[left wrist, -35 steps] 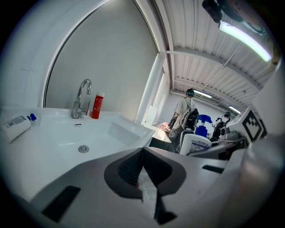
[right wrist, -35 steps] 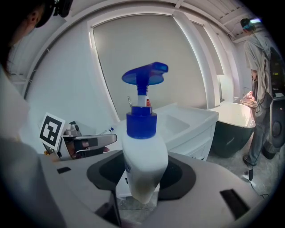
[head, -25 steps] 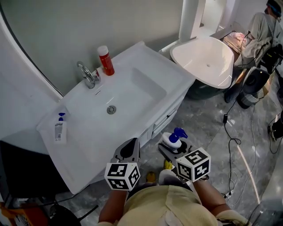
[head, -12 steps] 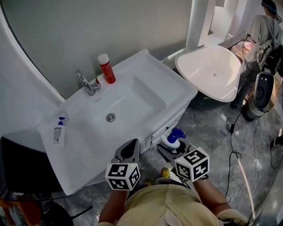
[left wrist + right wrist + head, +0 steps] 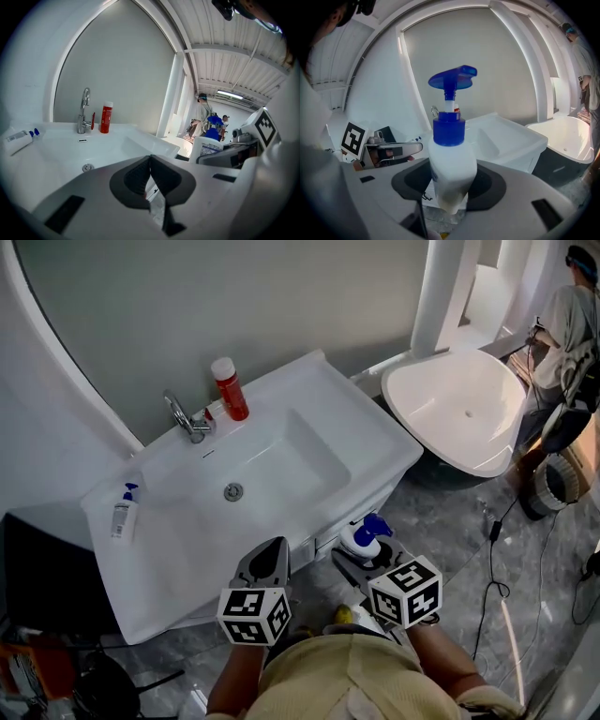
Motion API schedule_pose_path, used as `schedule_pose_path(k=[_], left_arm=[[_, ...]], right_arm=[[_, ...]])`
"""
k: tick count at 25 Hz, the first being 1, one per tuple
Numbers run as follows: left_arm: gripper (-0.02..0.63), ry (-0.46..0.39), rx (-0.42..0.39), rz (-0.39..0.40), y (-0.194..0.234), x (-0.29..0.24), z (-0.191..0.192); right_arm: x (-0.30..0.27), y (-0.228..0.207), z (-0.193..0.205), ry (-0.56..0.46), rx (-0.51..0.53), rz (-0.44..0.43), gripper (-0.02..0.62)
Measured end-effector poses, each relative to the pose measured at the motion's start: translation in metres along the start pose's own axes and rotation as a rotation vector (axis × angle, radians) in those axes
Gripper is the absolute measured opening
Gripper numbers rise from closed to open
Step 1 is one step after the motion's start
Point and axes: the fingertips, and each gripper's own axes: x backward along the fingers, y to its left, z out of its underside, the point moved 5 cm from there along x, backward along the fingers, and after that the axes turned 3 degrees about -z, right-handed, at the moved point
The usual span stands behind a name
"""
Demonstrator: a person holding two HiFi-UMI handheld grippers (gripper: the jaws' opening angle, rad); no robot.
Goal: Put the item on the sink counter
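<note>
The walk-up is what changes: across the head view the white sink desk [image 5: 375, 442] slides down and closer to the two grippers, so its cabinet front now sits just beyond the pump bottle [image 5: 362, 538], where a second ago a wider strip of grey floor lay between them. The bathtub [image 5: 459, 413] beside it shifts the same way. The grippers themselves keep their places low in the view. The right gripper [image 5: 450, 187] stays clenched on the white body of the pump bottle, fingers pressed to either side, the blue pump head upright and clear above them. The left gripper [image 5: 150, 173] has its fingers pressed together on nothing. For the task this means the carry is nearly over but the placing has not begun: the bottle is still in the air in front of the desk, not over it. On the desk the red bottle [image 5: 228, 388], the faucet [image 5: 185, 416] and the small tube [image 5: 120, 514] lie as before.
</note>
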Motion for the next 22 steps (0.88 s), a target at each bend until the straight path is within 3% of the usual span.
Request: schedule_pose_path(k=[12,22], left_arm=[[0.037,-0.026,0.056,-0.072,-0.016,-0.005,0.006],[0.037,-0.004,0.072,-0.107,-0.001,-0.023,-0.001]], right_arm=[[0.001,-0.021,-0.004,0.025,0.092,-0.06,0.221],[-0.025,-0.037,-0.018,0.044,0.081,-0.081,0.221]])
